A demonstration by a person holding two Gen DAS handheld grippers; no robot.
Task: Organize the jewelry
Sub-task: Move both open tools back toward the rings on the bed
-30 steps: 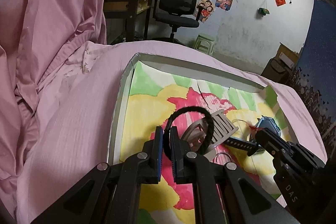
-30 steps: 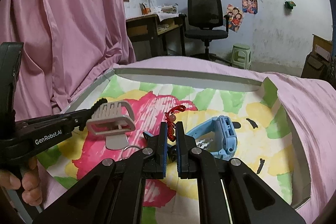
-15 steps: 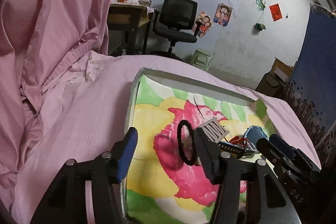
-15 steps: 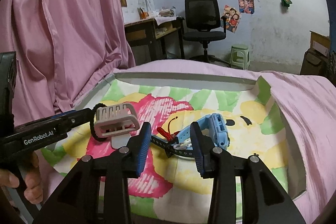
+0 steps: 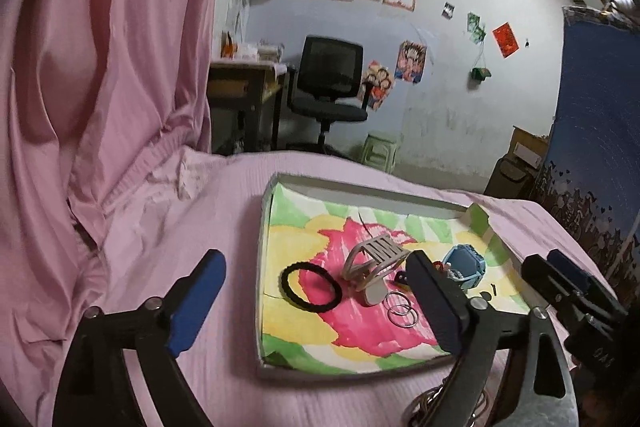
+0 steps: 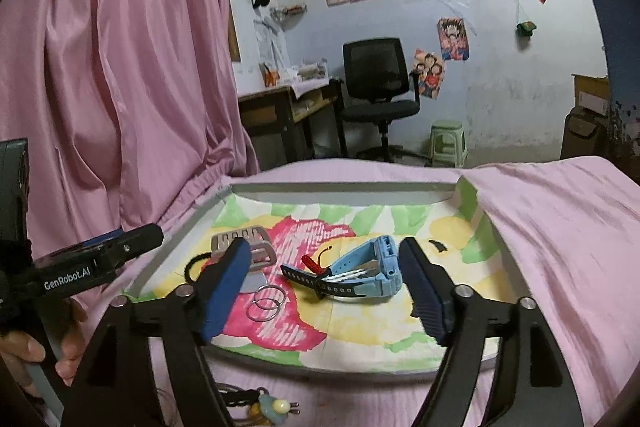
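Left gripper (image 5: 316, 301) and right gripper (image 6: 326, 291) jaws have just been opening; both wide, empty. Risk: unsorted keychain (image 6: 264, 405) outside the tray (image 6: 340, 189) gets missed or knocked.

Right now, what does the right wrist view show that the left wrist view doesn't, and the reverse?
Only the right wrist view: a small charm lying on the bedspread in front of the tray, a red bead piece beside the watch, and fingers holding the left gripper.

Only the left wrist view: the black hair tie as a whole ring.

Both: the painted tray, grey hair claw, blue watch, two metal rings, both grippers open.
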